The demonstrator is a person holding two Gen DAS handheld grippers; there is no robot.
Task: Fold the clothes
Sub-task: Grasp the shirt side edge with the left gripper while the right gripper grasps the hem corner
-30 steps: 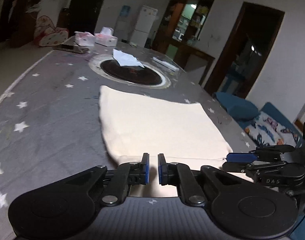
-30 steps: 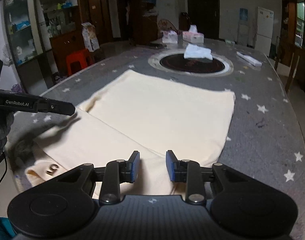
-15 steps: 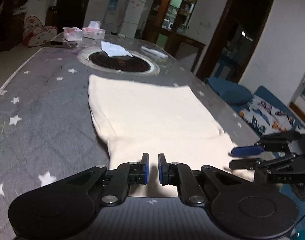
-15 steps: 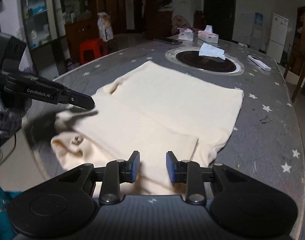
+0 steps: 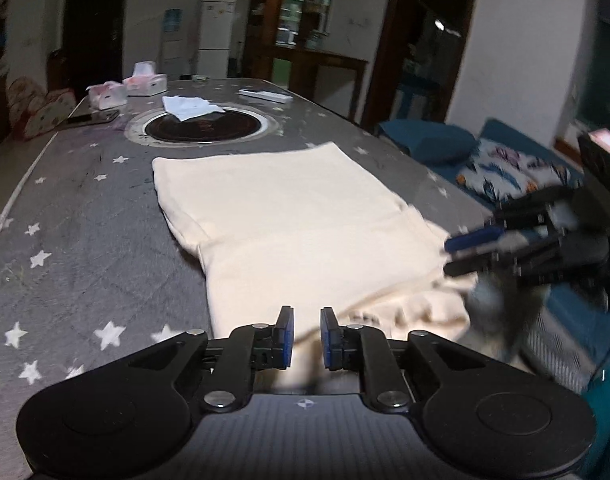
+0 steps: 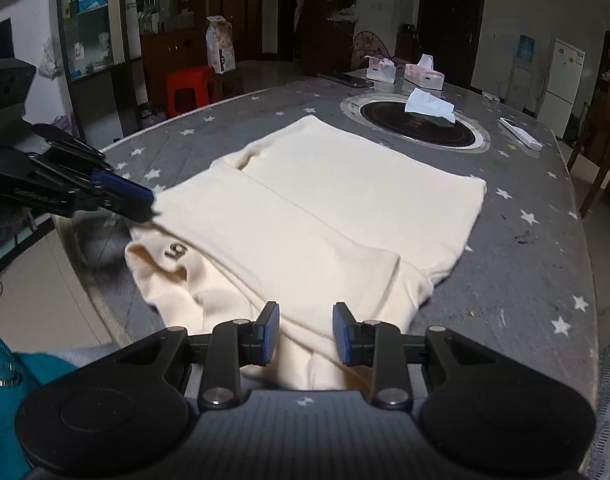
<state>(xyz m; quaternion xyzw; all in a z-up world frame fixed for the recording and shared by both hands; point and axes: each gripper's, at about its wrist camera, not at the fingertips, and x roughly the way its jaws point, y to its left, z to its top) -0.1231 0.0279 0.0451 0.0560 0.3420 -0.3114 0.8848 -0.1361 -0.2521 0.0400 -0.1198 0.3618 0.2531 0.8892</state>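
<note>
A cream garment (image 5: 289, 216) (image 6: 345, 208) lies flat on the grey star-patterned table (image 5: 85, 220), partly folded, with a layer doubled over its near half. Its near end is bunched and hangs over the table edge, and a small dark mark (image 6: 175, 249) shows there. My left gripper (image 5: 307, 340) is shut on the near left hem; in the right wrist view its tips (image 6: 147, 206) pinch the cloth's corner. My right gripper (image 6: 305, 332) is shut on the near right part, with cloth running between its pads. In the left wrist view the right gripper (image 5: 451, 256) is blurred.
A round recessed burner (image 6: 417, 124) with a crumpled white tissue (image 6: 429, 106) sits mid-table. Tissue boxes (image 6: 423, 74), a phone (image 5: 93, 118) and a flat white box (image 6: 521, 134) lie at the far end. A red stool (image 6: 193, 88) stands left of the table, a blue sofa (image 5: 501, 164) right.
Both grippers drew back toward the near table edge, dragging the garment with them. Its near end now bunches and hangs over the edge, and the views have swung.
</note>
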